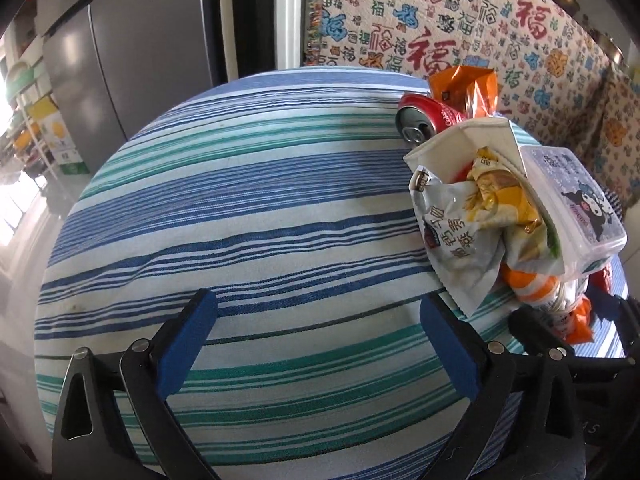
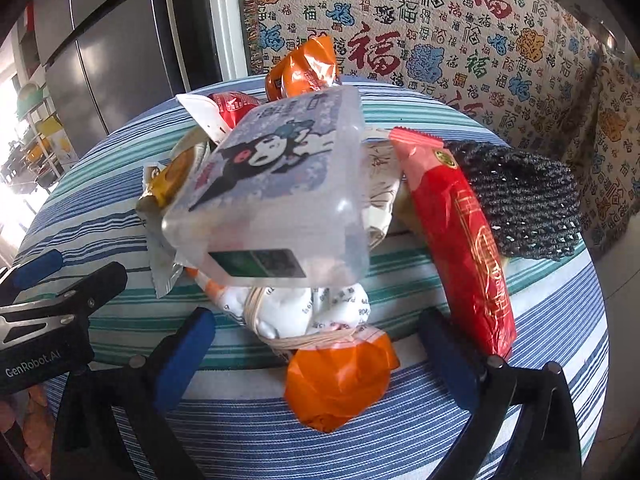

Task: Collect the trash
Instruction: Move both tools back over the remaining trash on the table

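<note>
Both the left tongs (image 1: 316, 344) and right tongs (image 2: 316, 360) gape empty; the orange wrapper (image 2: 338, 384) just before the box (image 2: 276, 196) looks light, crinkly, best pinched mid-body.

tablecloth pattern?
Blue, teal and white stripes on the tablecloth; clearest in the left wrist view.

Black fingers (image 1: 456, 344), blue pads, silver screws, "GenRobot.AI" marking

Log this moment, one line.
left gripper open, empty | right gripper open, orange wrapper between jaws | trash pile on table
</note>
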Demonstrator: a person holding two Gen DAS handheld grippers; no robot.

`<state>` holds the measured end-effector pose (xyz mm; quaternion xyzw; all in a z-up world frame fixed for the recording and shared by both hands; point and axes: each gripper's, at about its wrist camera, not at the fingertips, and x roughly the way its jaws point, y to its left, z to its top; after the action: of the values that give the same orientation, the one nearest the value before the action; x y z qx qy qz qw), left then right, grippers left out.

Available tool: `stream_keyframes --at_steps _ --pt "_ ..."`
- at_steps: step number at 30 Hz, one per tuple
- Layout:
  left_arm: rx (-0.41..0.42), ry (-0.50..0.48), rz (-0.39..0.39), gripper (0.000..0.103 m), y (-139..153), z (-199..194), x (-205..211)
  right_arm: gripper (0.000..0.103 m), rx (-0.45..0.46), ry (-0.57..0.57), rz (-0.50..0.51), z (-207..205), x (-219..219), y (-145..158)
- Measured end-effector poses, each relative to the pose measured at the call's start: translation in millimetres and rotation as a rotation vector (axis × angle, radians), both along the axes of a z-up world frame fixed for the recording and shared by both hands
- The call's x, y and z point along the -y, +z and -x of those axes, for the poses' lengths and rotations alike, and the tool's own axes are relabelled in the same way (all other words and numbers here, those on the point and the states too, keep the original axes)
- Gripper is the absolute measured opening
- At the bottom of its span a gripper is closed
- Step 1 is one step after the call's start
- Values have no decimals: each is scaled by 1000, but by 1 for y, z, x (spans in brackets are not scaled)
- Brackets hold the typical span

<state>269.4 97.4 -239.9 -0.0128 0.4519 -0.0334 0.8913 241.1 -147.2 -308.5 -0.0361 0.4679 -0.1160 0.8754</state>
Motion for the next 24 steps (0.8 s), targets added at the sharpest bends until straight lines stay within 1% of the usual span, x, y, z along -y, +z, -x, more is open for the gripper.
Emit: stream_keyframes --at_steps 10,16,24 --pt "-6 -11 -14 101 0 -6 5 103 0 -13 1 -4 1 2" --pt "-2 -10 -5 101 0 -5 3 103 0 -15 2 -1 -2 3" --pt "-6 -8 -14 102 0 -6 5 103 0 -18 3 -2 -2 3"
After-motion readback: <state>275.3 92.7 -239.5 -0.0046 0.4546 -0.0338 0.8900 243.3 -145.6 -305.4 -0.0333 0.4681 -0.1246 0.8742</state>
